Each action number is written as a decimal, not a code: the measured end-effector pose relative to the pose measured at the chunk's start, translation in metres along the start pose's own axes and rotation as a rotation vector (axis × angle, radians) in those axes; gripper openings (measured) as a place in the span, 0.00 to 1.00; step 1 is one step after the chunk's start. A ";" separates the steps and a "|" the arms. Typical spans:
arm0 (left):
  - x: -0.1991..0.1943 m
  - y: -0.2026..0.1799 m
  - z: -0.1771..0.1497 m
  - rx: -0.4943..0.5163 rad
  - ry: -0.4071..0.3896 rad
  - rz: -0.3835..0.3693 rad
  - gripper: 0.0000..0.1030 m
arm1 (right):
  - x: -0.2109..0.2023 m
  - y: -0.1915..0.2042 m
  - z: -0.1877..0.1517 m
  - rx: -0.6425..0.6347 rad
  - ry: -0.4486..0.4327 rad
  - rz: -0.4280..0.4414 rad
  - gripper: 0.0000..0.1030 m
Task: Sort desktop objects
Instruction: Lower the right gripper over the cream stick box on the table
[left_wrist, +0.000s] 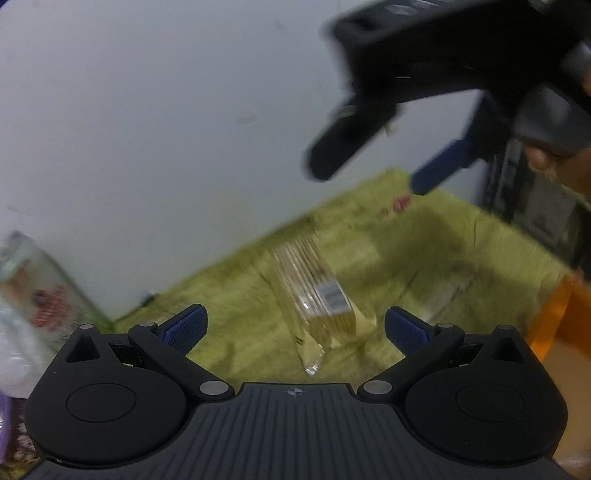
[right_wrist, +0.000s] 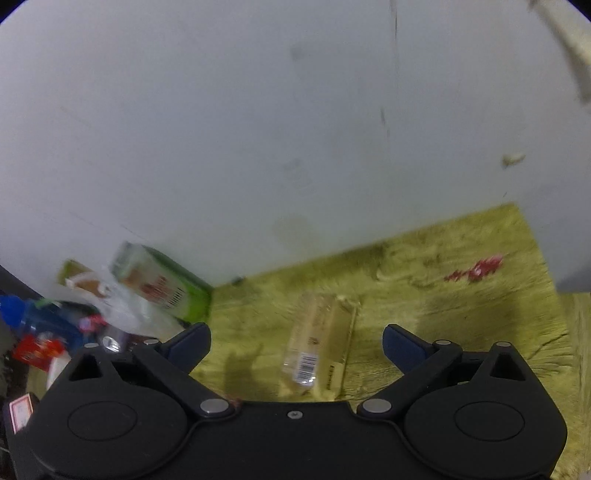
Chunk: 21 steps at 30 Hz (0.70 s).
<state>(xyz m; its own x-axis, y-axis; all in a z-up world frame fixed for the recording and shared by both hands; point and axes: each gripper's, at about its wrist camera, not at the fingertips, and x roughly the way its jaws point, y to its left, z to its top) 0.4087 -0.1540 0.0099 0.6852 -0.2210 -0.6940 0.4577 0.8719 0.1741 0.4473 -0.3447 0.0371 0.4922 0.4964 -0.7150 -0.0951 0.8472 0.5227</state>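
Note:
A clear plastic box (left_wrist: 319, 295) with a barcode label lies on the yellow-green cloth (left_wrist: 424, 251). My left gripper (left_wrist: 295, 328) is open just in front of it, with the box between and beyond the blue pads. The right wrist view has the same box (right_wrist: 319, 343) lying between the spread fingers of my right gripper (right_wrist: 297, 345), which is open and holds nothing. The right gripper (left_wrist: 364, 171) also hangs blurred in the upper right of the left wrist view, above the cloth, jaws apart.
A green carton (right_wrist: 162, 284) leans on the white wall at the left, beside a pile of packets, a blue bottle (right_wrist: 26, 314) and a red pack (right_wrist: 35, 350). An orange container (left_wrist: 561, 325) stands at the right. A red mark (right_wrist: 476, 273) is on the cloth.

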 end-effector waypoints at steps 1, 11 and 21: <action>0.007 0.001 -0.004 0.000 0.013 -0.017 1.00 | 0.011 -0.001 0.001 -0.002 0.022 -0.003 0.97; 0.031 0.002 -0.008 -0.046 0.026 -0.188 1.00 | 0.086 0.001 -0.005 -0.053 0.187 -0.042 0.72; 0.032 -0.002 -0.009 -0.035 -0.019 -0.244 1.00 | 0.094 -0.009 -0.012 -0.037 0.185 0.030 0.50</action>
<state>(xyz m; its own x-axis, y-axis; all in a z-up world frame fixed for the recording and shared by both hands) 0.4248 -0.1594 -0.0188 0.5679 -0.4347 -0.6990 0.5910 0.8064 -0.0214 0.4842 -0.3037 -0.0403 0.3217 0.5449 -0.7743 -0.1408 0.8363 0.5300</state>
